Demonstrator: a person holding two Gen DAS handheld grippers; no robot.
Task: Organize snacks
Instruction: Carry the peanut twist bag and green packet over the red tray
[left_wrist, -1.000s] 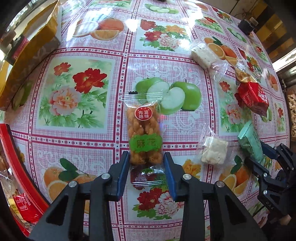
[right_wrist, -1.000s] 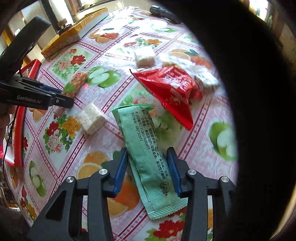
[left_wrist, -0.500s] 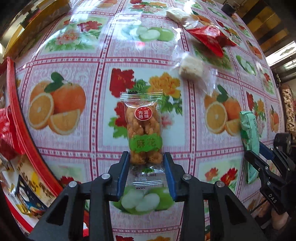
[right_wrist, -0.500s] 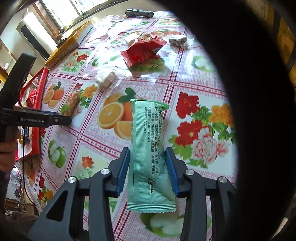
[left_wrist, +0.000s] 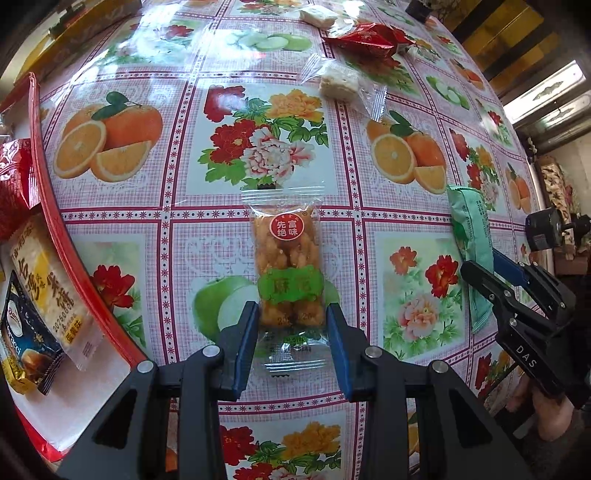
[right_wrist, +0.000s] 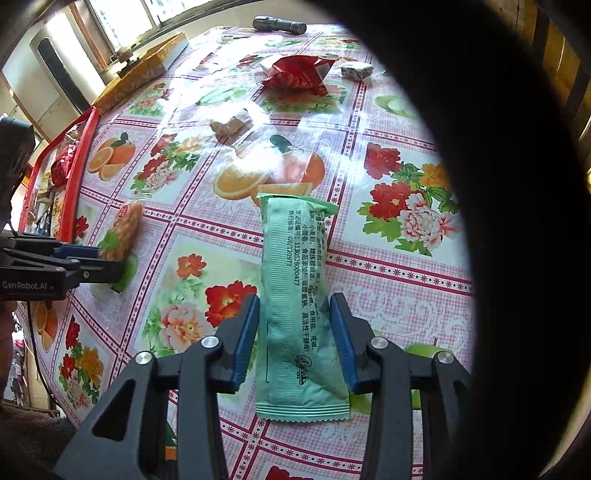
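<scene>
Both tools carried their packets toward the red-rimmed tray (left_wrist: 55, 229) at the tabletop's left edge. Left tool (left_wrist: 291, 325) clamps a clear packet of orange fried twists (left_wrist: 286, 266), green label. Right tool (right_wrist: 295, 321), jaws just narrowed, grips a mint-green foil packet (right_wrist: 295, 295). Tray holds a red bag, a yellow packet (left_wrist: 40, 280) and a dark pack. "GenRobot.AI" on left tool.

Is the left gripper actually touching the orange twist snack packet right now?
Touching. The left wrist view shows the left gripper with both blue pads pressed against the sides of the orange twist snack packet, no gap either side.
</scene>
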